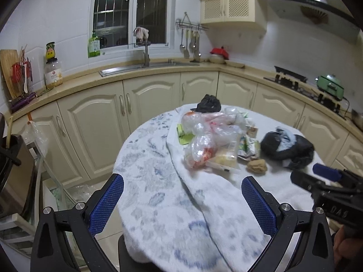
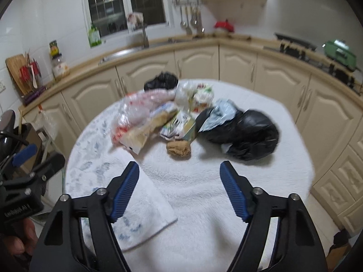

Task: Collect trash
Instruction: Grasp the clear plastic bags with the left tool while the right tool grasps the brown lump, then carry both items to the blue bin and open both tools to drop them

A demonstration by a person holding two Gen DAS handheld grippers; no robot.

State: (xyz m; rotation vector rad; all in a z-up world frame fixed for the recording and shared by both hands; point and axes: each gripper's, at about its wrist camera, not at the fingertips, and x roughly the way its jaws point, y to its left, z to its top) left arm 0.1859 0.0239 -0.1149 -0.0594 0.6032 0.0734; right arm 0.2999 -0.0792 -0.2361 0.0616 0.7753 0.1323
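Note:
A heap of trash lies on a round table under a white towel (image 1: 156,181) (image 2: 195,195). It holds clear plastic bags (image 1: 211,136) (image 2: 140,111), printed wrappers (image 2: 181,122), a brown crumpled ball (image 1: 256,166) (image 2: 178,149) and a large black bag (image 1: 288,148) (image 2: 247,133) with a pale blue piece in it. A smaller black bag (image 1: 208,104) (image 2: 161,81) sits at the far edge. My left gripper (image 1: 182,180) (image 2: 38,156) hovers open over the near left of the table. Over the near side, short of the brown ball, my right gripper (image 2: 179,165) (image 1: 315,175) is open with nothing between its fingers.
Cream cabinets (image 1: 95,122) curve round behind the table, under a counter with a sink (image 1: 145,66), jars (image 1: 53,72), a stove (image 1: 292,80) and a green appliance (image 1: 331,86). A dark bin and clutter (image 1: 13,158) stand on the floor at the left.

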